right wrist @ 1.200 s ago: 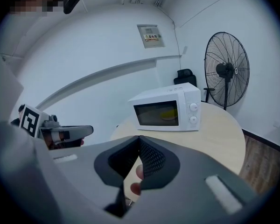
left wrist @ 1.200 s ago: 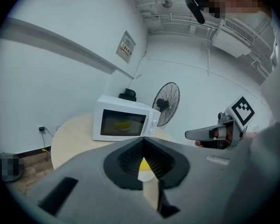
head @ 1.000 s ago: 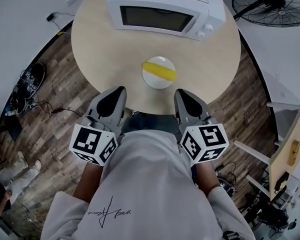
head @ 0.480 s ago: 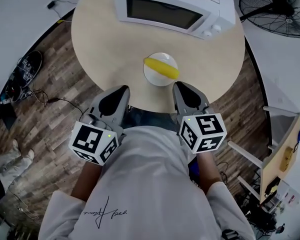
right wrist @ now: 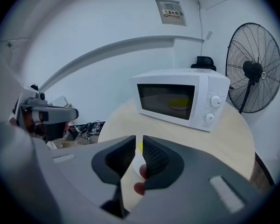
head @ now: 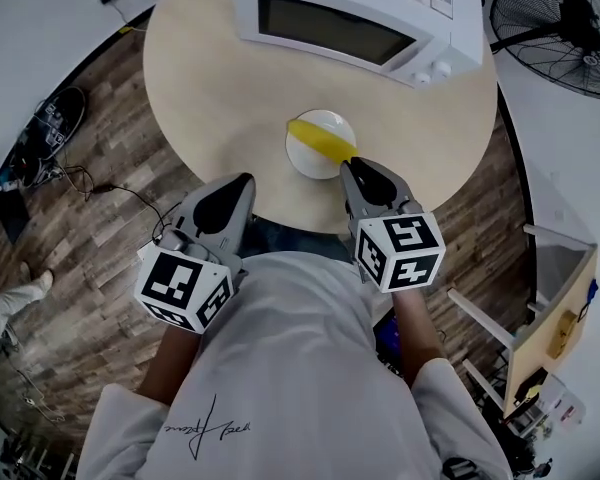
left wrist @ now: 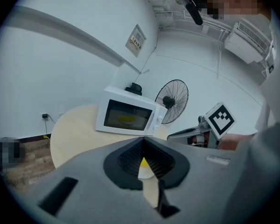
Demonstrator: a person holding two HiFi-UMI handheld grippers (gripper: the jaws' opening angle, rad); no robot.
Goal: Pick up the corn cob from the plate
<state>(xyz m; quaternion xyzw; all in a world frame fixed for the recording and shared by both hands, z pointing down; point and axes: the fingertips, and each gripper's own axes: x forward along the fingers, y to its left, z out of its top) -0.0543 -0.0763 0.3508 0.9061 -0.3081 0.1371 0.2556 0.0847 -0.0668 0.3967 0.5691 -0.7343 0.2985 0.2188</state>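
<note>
A yellow corn cob lies across a small white plate near the front edge of the round table. My right gripper has its tips at the plate's near right rim, just short of the cob. Its jaws are opening, with a narrow gap and nothing between them. Through that gap in the right gripper view show a sliver of the cob and the plate. My left gripper hangs shut over the table's front edge, left of the plate.
A white microwave with its door closed stands at the back of the table, beyond the plate. A standing fan is off to the right on the floor. Cables and a wooden floor surround the table.
My right gripper has moved forward and down to the plate's rim, and its jaws have parted slightly. My left gripper has stayed nearly where it was.
</note>
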